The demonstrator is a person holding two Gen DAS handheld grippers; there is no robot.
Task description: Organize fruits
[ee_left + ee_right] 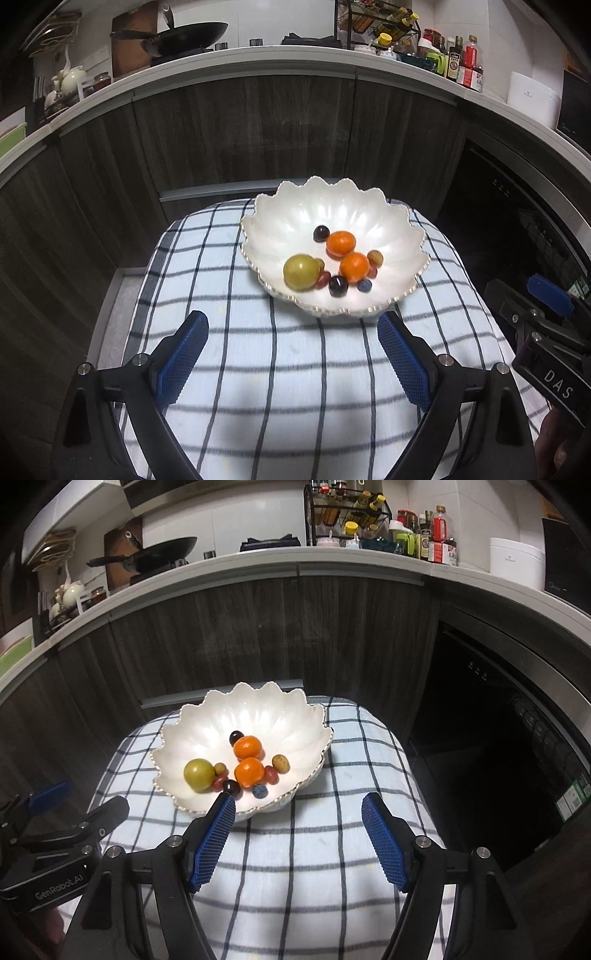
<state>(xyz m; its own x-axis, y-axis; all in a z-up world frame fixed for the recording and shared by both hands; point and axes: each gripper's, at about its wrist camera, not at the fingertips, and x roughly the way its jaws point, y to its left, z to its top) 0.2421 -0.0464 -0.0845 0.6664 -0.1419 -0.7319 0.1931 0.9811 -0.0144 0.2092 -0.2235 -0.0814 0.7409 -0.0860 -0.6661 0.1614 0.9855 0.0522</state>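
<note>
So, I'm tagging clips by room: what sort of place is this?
A home kitchen, most likely: a wok and sauce bottles sit on the counter.

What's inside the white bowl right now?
The white bowl holds two oranges, a green fruit, a blueberry, two dark fruits, some reddish ones and a tan one. Anything beneath the pile is hidden.
</note>
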